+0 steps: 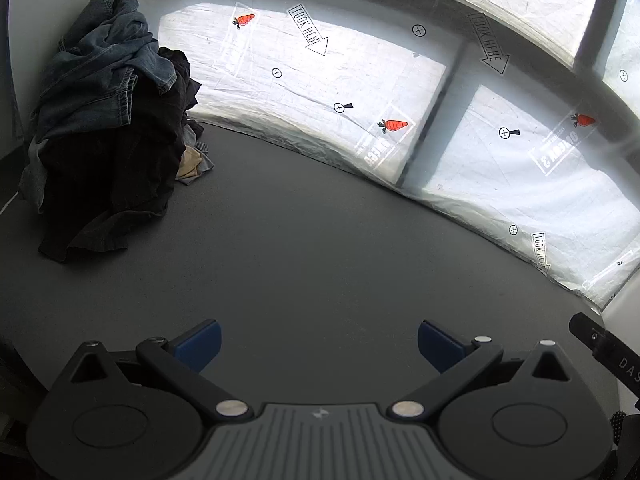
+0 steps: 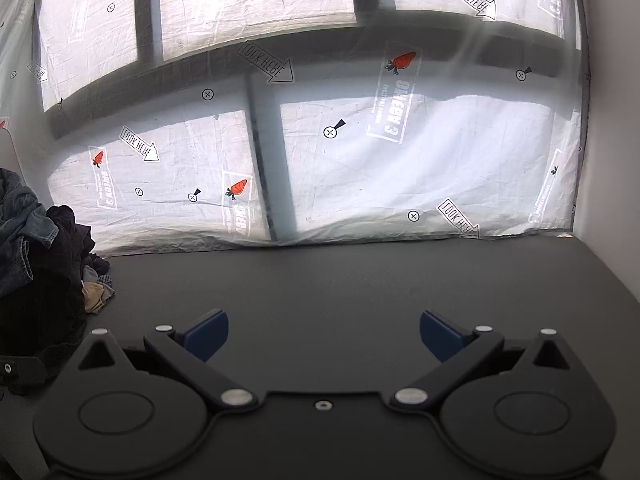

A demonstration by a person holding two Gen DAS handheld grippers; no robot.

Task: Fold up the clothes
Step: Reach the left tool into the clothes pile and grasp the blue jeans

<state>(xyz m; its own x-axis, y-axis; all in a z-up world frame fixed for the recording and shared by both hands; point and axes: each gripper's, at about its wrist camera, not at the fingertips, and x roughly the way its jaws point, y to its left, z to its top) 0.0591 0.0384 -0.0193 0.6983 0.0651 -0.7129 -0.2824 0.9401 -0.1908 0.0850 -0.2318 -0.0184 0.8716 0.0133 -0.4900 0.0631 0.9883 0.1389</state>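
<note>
I see both tools, left tool (image 1: 319,345) and right tool (image 2: 324,336), spread wide over bare table (image 1: 320,240); clothes pile (image 1: 108,128) heaped at ten o'clock, printed sheet (image 2: 400,168) behind.

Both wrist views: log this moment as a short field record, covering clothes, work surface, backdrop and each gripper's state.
clothes: unfolded pile at the table's far left; denim garment on top, black garment beneath, tan piece at its base
surface: dark table, bare in front of both grippers
backdrop: white printed sheet over a window
left gripper: open, holding nothing
right gripper: open, holding nothing
folding: not started
</note>
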